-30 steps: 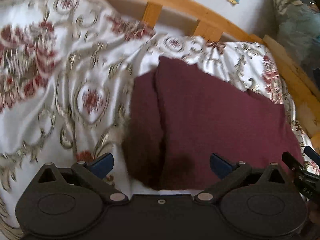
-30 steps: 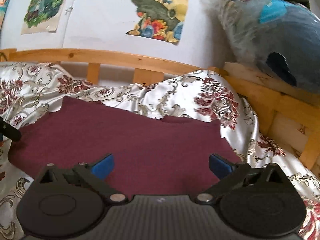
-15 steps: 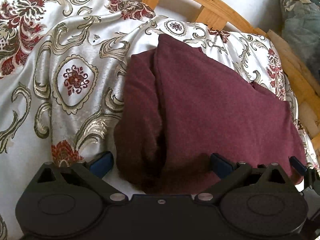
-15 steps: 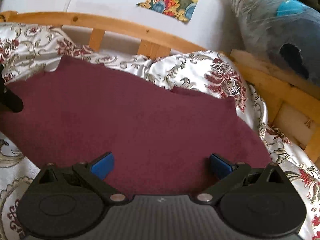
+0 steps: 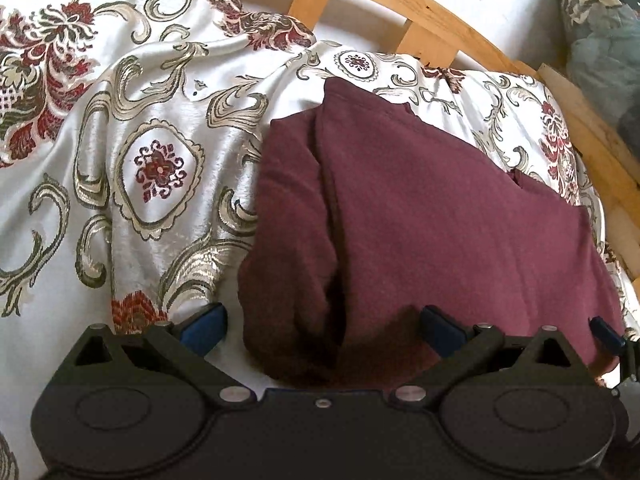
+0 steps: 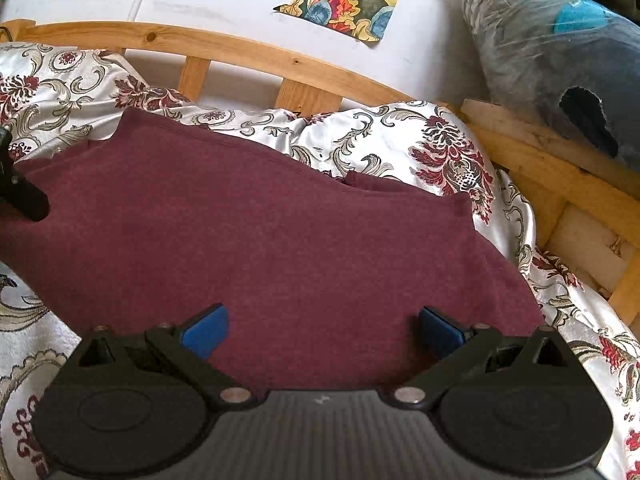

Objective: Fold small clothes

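Both tongs, left [image 5: 322,322] and right [image 6: 322,326], are spread wide over the near hem of the shirt [image 6: 260,232] on the bed [image 5: 120,140]; all layers should be pinched together before folding.

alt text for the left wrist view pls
The open left gripper hovers at the near edge of a folded maroon garment lying on a floral bedspread. A wooden bed rail runs behind, and the right gripper's tip shows at right.

no legible text (posters show pictures only)
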Motion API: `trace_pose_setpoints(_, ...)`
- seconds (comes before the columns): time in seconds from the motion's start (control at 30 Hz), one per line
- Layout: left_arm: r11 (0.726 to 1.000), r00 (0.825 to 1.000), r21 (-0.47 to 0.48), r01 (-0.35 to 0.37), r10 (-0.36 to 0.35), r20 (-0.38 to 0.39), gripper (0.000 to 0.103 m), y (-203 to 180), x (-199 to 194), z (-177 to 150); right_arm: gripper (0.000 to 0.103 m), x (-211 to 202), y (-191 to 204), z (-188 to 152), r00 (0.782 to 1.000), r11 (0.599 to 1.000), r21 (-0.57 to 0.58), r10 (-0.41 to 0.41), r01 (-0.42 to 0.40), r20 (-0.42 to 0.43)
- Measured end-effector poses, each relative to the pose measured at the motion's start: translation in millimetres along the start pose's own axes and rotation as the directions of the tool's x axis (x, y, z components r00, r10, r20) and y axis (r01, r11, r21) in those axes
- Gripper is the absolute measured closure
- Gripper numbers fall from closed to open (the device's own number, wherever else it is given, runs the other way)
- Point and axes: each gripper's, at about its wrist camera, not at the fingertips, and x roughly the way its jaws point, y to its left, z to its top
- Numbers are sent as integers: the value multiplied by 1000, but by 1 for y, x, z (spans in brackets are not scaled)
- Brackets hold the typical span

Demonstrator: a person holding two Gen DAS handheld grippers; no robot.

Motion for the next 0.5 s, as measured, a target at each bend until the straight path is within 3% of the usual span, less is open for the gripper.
trace_pose_setpoints(0.23,1000,1000,27,-11,11,9,1,-2,2,-1,0,0,0,0,1000,1000,1,0,0,0)
trace_pose_setpoints(0.5,980,995,182,-78,64,81,0,-9,9,-4,0,0,1,0,1000,1000,1,0,0,0)
